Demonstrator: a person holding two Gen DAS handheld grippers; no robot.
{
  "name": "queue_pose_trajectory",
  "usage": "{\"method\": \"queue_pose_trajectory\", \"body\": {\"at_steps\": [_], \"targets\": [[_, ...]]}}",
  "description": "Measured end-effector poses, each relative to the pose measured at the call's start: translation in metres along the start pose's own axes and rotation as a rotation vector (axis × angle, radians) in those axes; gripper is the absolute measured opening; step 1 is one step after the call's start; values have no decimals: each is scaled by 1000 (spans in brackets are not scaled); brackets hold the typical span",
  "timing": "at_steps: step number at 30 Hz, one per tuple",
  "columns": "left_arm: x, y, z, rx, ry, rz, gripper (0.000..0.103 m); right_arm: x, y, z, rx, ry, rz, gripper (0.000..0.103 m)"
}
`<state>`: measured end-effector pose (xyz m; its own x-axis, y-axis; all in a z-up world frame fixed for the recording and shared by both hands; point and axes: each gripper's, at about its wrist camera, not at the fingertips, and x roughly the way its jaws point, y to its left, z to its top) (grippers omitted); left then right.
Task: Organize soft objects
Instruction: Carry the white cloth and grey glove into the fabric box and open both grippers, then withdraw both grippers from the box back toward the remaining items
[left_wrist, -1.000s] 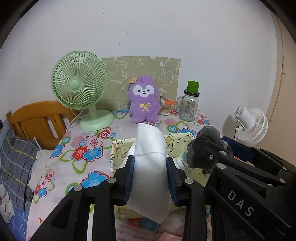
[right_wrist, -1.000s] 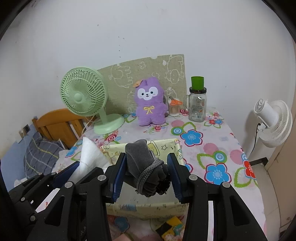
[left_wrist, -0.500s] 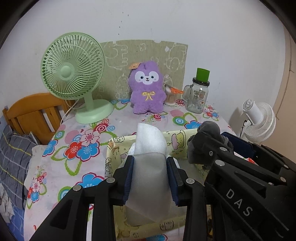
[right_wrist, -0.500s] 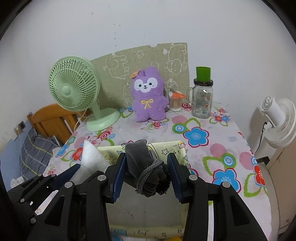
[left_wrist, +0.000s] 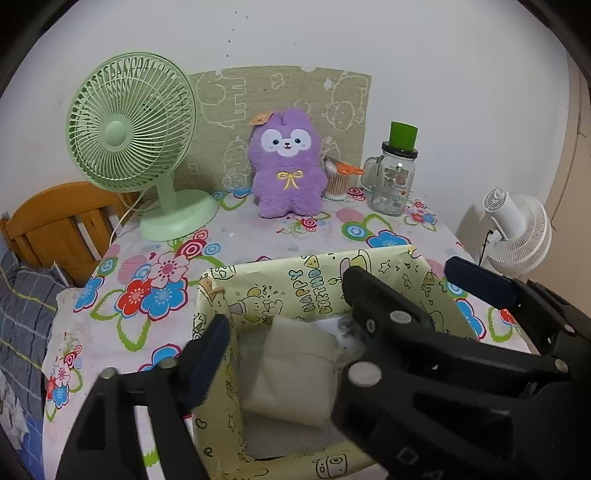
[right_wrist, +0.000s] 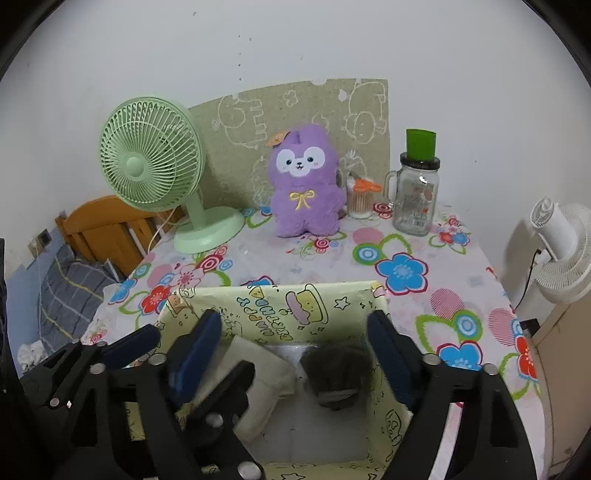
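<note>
- Both tools are hanging spread wide over the pale yellow cartoon-print fabric box now, where a second ago the left tool was pinching the white folded cloth and the right tool was pinching the dark grey rolled knit bundle.
- Both soft things are now sitting down inside the box, cloth on the left half, grey bundle on the right half, close together, though I can't tell if they're touching.
- My read: this drop-off is basically done, so both tools are free to go for whatever soft item is next.
- The purple plush bunny with a yellow bow is sitting well behind the box against the wall, looking like a likely next candidate.
- The box is resting on the worktop with a floral tablecloth.
- Behind the box and to its left a mint green desk fan is standing; behind and to its right, a glass mug jar with a green lid.
- Off past the box's right side a white fan is standing, and off to its left a wooden bed frame is showing.
</note>
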<state>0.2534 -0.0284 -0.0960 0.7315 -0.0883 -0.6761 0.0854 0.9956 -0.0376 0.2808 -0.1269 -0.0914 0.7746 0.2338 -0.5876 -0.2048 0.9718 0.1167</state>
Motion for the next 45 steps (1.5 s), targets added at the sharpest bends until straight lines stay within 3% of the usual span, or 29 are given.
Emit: {"method": "queue_pose_trajectory", "body": {"at_steps": [6, 11, 22, 45], "targets": [[-11, -4, 0, 12, -21, 13, 94, -10, 0, 1, 0, -3, -7, 94], [-23, -4, -1, 10, -46, 22, 98, -22, 2, 1, -4, -10, -8, 95], [-60, -10, -9, 11, -96, 10, 98, -64, 6, -5, -13, -57, -14, 102], [-125, -22, -42, 13, -172, 7, 98, -134, 15, -31, -53, -118, -22, 103]]}}
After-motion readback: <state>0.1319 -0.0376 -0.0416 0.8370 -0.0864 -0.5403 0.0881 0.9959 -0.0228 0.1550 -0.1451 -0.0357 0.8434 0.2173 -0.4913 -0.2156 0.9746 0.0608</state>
